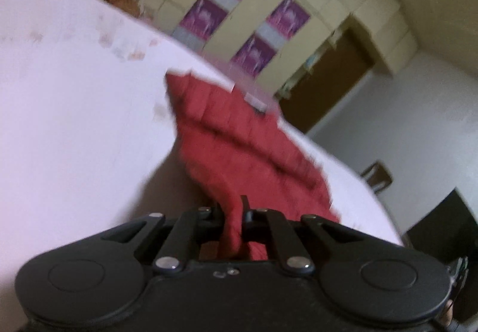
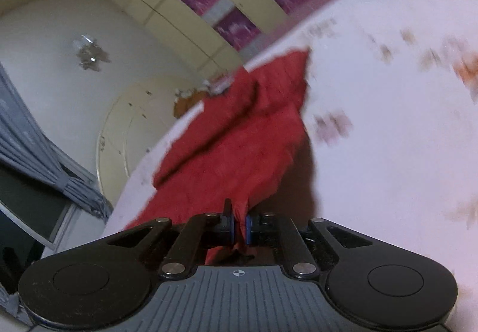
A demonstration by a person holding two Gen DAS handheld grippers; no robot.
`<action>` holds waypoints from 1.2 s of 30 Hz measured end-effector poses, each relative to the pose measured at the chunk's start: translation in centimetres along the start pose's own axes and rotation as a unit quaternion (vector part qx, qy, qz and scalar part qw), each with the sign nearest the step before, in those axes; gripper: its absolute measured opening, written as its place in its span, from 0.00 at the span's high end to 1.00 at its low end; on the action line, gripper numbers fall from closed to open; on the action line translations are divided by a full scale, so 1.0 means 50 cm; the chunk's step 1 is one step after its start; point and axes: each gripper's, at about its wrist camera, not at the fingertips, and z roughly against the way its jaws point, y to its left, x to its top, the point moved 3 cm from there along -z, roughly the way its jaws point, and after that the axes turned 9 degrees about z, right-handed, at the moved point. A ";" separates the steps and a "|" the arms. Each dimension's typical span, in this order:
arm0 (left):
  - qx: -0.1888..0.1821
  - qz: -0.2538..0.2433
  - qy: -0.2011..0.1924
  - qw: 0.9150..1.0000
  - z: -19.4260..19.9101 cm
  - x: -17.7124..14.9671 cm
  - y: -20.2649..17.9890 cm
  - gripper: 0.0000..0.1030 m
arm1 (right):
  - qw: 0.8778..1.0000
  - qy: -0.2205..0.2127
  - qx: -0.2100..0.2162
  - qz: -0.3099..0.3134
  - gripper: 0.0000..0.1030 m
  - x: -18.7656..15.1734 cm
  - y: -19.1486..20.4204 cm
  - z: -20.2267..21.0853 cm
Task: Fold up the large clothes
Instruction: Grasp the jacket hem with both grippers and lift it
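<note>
A red garment (image 1: 239, 141) lies stretched over a bed with a pale pink sheet (image 1: 74, 108). My left gripper (image 1: 232, 212) is shut on a bunched edge of the red garment, which runs away from the jaws toward the far edge of the bed. In the right wrist view the same red garment (image 2: 239, 135) spreads over the pink sheet (image 2: 388, 138). My right gripper (image 2: 240, 223) is shut on another bunched edge of it, cloth pinched between the blue pads. Both views are tilted and blurred.
A cream wardrobe with purple panels (image 1: 245, 12) stands beyond the bed. A brown door (image 1: 325, 81) is to its right. Grey curtains (image 2: 35, 150) and a dark window hang at the left of the right wrist view. A cream headboard (image 2: 134, 129) sits behind the bed.
</note>
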 end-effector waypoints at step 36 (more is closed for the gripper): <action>0.059 -0.051 0.109 0.991 -0.740 0.465 0.101 0.27 | 0.985 0.032 -0.167 0.006 0.35 0.463 -0.249 -0.667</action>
